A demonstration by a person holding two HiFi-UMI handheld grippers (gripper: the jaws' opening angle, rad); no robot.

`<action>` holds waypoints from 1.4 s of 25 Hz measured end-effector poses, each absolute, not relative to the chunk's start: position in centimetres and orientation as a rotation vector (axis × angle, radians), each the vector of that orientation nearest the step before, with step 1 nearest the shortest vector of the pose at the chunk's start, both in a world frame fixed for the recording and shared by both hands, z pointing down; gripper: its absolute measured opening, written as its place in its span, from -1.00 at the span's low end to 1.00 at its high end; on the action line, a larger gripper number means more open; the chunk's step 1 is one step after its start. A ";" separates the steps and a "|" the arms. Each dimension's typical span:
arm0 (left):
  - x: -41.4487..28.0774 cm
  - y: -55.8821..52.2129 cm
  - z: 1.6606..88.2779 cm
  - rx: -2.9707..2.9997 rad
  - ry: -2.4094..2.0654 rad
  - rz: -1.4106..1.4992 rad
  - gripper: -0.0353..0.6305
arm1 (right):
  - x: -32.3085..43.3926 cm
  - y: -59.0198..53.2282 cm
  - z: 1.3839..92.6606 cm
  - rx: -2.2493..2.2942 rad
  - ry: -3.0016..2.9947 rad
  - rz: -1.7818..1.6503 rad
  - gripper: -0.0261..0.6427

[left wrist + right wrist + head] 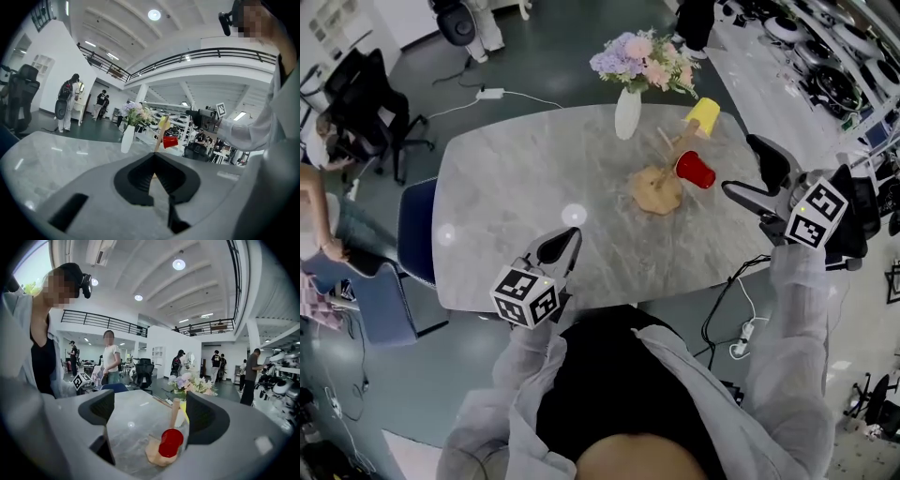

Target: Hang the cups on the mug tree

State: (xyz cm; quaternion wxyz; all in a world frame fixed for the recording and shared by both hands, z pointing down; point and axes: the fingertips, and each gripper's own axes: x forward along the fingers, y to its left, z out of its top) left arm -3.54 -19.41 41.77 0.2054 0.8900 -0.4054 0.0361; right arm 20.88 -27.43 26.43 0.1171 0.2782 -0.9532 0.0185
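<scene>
Right tongs [151, 411] gape empty, left tongs [153, 158] closed, apart from mug tree [657, 190].

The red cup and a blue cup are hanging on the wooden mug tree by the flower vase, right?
Almost. There is no blue cup: the head view shows a yellow cup instead. So the red cup and the yellow cup hang on the wooden mug tree by the flower vase.
</scene>
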 end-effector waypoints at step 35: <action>-6.9 -10.9 41.6 2.558 -0.985 0.065 -0.88 | 13.4 -9.9 38.5 1.984 -2.447 0.345 -0.83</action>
